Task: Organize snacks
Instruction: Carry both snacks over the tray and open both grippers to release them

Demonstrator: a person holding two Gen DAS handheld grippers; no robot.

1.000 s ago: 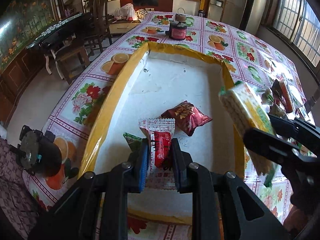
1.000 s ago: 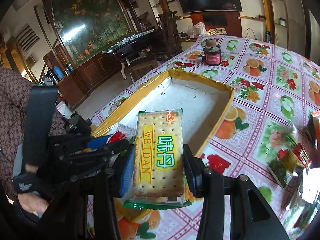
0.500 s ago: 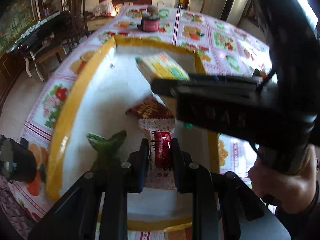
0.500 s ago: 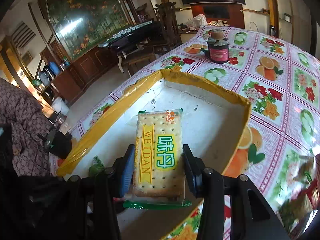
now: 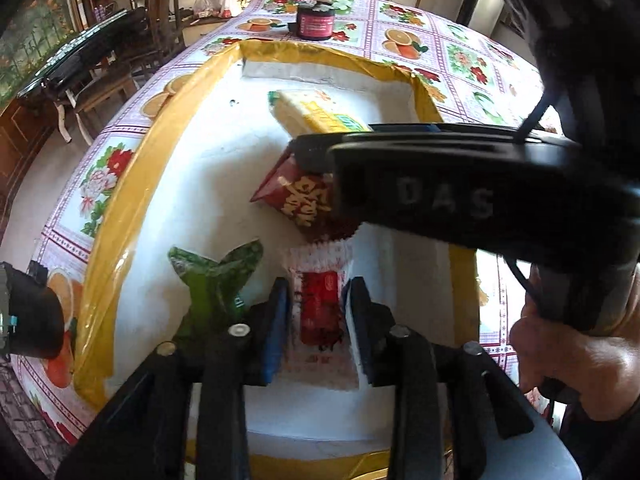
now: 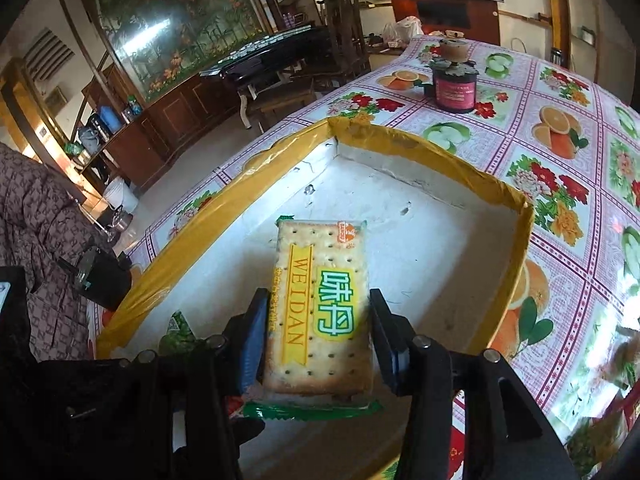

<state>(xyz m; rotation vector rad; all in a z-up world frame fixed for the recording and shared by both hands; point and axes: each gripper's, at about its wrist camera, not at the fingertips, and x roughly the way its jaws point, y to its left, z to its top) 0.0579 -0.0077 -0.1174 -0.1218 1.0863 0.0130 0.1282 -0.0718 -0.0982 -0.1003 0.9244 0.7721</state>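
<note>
A white tray with a yellow rim (image 5: 132,200) (image 6: 516,240) lies on the flowered tablecloth. My left gripper (image 5: 316,312) has its jaws parted around a red-and-white snack packet (image 5: 320,308) that lies in the tray's near end; whether the pads touch it I cannot tell. A green packet (image 5: 212,276) and a red packet (image 5: 304,196) lie beside it. My right gripper (image 6: 316,332) is shut on a WEIDAN cracker pack (image 6: 320,304) (image 5: 316,116) and holds it above the middle of the tray.
A dark jar (image 5: 315,20) (image 6: 456,88) stands on the table beyond the tray. More snack packets (image 6: 616,360) lie at the table's right side. Wooden chairs (image 5: 100,80) and a cabinet stand to the left of the table.
My right gripper has carried the cracker pack further over the tray, toward its middle. My left gripper's jaws have widened around the red-and-white packet.
</note>
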